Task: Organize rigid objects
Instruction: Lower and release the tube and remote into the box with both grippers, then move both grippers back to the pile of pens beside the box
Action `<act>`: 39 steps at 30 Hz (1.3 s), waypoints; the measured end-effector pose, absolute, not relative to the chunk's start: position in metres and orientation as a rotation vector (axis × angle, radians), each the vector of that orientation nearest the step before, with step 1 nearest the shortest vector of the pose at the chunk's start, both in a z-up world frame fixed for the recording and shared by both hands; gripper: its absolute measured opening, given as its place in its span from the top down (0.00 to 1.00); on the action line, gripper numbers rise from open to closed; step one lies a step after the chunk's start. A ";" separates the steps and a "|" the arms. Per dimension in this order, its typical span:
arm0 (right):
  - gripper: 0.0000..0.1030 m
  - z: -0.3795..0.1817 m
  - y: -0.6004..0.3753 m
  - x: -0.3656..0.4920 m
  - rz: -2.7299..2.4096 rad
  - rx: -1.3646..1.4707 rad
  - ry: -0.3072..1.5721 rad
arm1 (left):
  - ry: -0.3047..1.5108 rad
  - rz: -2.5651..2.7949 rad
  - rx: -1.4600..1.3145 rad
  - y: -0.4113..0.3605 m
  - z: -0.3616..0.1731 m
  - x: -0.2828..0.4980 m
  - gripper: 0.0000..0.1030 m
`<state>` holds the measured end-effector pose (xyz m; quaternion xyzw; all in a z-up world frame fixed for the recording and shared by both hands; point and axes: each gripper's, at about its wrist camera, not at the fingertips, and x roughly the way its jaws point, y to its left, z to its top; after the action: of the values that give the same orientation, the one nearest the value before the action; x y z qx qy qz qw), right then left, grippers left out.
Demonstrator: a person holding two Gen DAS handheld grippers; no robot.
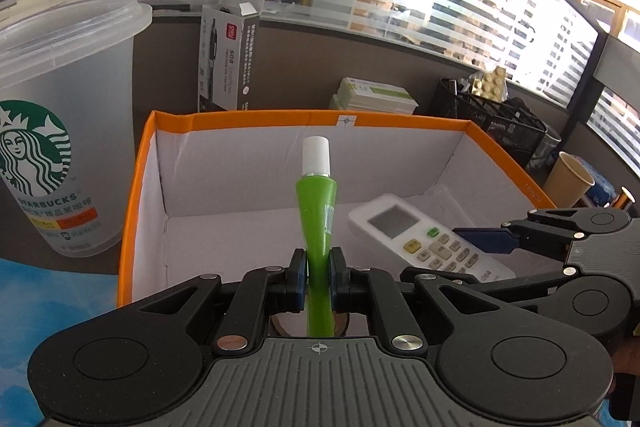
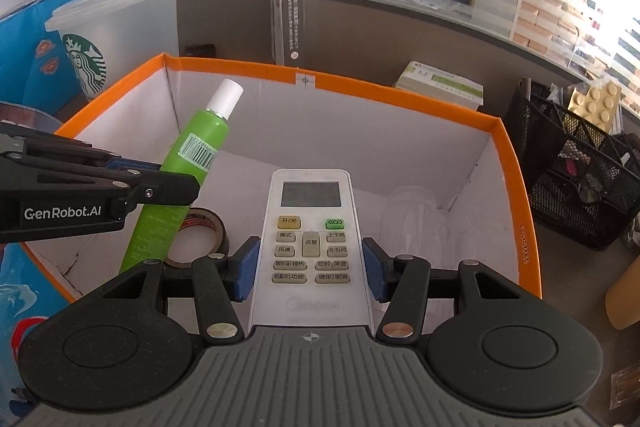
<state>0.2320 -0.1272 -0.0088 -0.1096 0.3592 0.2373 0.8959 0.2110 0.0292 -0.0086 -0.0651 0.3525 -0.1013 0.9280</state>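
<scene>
A green tube (image 1: 316, 211) with a white cap (image 1: 316, 155) is clamped near its flat lower end between the blue pads of the left tool (image 1: 319, 281); the tube is held tilted over the open orange-rimmed box (image 1: 248, 116), its cap pointed toward twelve o'clock in the left wrist view. In the right wrist view the same tube (image 2: 188, 167) is seen leaning toward one o'clock, with a barcode label on its side, and the left tool (image 2: 160, 183) is seen entering from nine o'clock.

A white remote control (image 2: 310, 239) is framed by the fingers of the right tool (image 2: 310, 273), whose pads are set at both of its edges; whether they press on it cannot be told. The remote's far end is laid inside the box, screen end at twelve o'clock.

A roll of tape (image 2: 200, 239) is seen on the box floor at about nine o'clock of the remote, and a clear glass (image 2: 412, 219) at about three o'clock.

Outside the box, a frosted plastic cup (image 1: 60, 131) is stood on the table at ten o'clock, a tall dark carton (image 1: 228, 63) at twelve, and a black mesh basket (image 1: 496, 119) at two.
</scene>
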 end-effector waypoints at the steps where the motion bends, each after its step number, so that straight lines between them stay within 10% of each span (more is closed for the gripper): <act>1: 0.50 -0.008 -0.127 0.231 0.489 -0.230 0.734 | 0.721 -0.205 -0.130 0.029 -0.009 0.211 0.87; 24: 0.38 -0.008 -0.130 0.211 0.349 -0.176 0.610 | 0.644 -0.216 -0.158 0.030 0.001 0.188 0.65; 33: 0.38 0.013 -0.135 0.194 0.306 -0.148 0.514 | 0.584 -0.257 -0.179 0.038 0.011 0.166 0.35; 35: 0.31 0.021 -0.138 0.183 0.307 -0.129 0.479 | 0.550 -0.225 -0.168 0.040 0.015 0.157 0.06; 39: 0.26 0.032 -0.141 0.157 0.308 -0.130 0.425 | 0.487 -0.185 -0.146 0.046 0.024 0.138 0.05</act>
<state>0.1574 -0.1408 0.0320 -0.0644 0.2097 0.1523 0.9637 0.1377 0.0460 0.0239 -0.0719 0.2405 -0.0915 0.9637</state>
